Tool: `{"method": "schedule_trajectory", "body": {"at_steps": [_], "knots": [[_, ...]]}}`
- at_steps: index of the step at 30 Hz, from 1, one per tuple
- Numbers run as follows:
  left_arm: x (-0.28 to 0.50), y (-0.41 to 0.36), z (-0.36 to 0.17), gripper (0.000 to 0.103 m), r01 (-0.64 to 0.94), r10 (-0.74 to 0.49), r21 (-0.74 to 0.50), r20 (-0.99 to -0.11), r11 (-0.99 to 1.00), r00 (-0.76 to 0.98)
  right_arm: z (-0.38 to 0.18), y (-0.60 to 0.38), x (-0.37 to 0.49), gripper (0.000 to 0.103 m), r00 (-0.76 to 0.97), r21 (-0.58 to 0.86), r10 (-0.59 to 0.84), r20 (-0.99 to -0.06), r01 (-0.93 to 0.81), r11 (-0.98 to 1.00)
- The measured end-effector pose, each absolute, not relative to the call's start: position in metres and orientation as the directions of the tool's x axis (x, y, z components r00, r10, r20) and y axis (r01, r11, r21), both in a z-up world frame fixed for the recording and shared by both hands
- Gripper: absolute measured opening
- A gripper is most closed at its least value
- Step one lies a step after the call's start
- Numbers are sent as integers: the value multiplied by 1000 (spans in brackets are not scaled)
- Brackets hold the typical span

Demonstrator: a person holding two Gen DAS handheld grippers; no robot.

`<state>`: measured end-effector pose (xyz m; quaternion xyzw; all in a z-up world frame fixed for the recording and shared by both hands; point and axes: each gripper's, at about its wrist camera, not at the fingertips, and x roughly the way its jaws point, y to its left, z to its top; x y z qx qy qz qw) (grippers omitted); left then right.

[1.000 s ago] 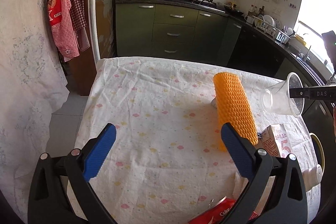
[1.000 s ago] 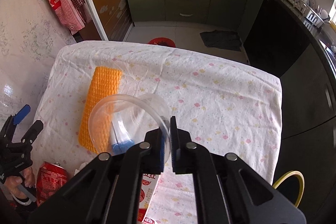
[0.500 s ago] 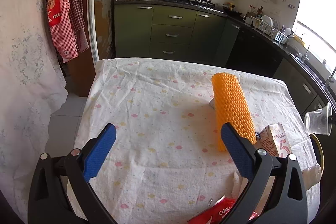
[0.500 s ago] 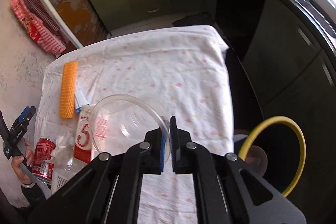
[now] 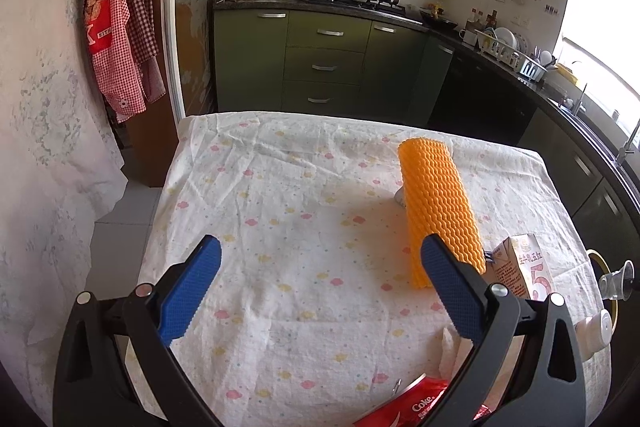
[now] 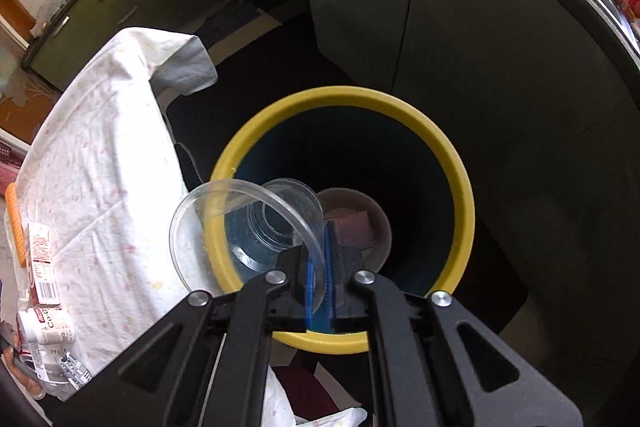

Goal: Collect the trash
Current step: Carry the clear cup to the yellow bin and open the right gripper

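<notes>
Clear cup (image 6: 244, 227) | pinched by downward-pointing right gripper (image 6: 318, 267) | over yellow-rimmed bin (image 6: 452, 163)

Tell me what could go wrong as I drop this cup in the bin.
The clear cup is pinched by its rim in the right gripper, and its mouth overhangs the bin's yellow rim on the table side. Released here, it may clip the rim and fall outside. The thin rim could also cling to the fingers.
</notes>
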<state>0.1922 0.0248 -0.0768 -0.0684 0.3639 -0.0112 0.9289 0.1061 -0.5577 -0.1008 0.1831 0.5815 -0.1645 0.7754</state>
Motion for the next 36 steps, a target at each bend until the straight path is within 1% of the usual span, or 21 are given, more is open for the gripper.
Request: {"method": "schedule_trajectory", "body": {"at_steps": [3,8,16,24,30,33,36], "knots": [[193,24,-78,98,-25,-74,-136,-677,990,732,-112,-562,112,6,244,67,-60,-968,482,873],[192,23,-77,98,-16,-83,-139,-676,990,732,-115,-563,118,20,239,56,-73,-968,494,868],[192,19,-76,98,9,-107,-144,-683,989,723,-108,-550,111,20,281,79,-59,-958,456,887],[197,9,-62,98,92,-212,-202,-731,975,648,-105,-541,111,20,312,110,-26,-950,409,906],[227,-6,-50,98,144,-331,-301,-791,943,514,-101,-539,111,21,334,135,2,-943,377,916],[246,-25,-50,98,153,-352,-317,-824,936,445,-102,-535,117,22,339,144,14,-941,361,921],[262,-48,-56,98,180,-337,-289,-858,940,387,-104,-530,119,24,339,150,27,-940,340,928]]}}
